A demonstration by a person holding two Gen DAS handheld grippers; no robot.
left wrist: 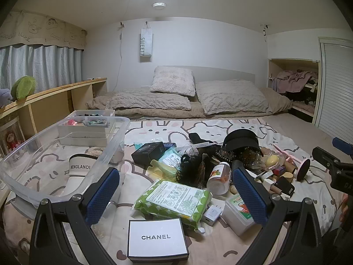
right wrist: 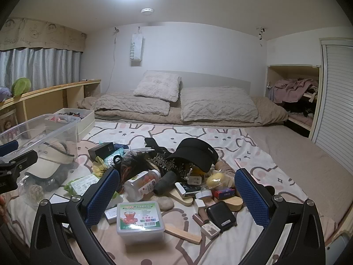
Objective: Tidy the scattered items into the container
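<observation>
We hold both the left gripper (left wrist: 174, 193) and the right gripper (right wrist: 176, 193) wide apart, empty, just short of the scattered pile (right wrist: 176, 176); the clear container (left wrist: 44, 154) sits left of the pile, its near corner cut off.

Far beyond our fingers we see three pillows (left wrist: 174, 81) against a grey headboard (right wrist: 211, 78), curtains (left wrist: 39, 66) off left, a louvered door (right wrist: 337, 101) right.

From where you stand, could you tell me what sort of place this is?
Most likely a bedroom: pillows lie against a headboard, a bunny-print bedsheet covers the mattress, and curtains hang at the left.
</observation>
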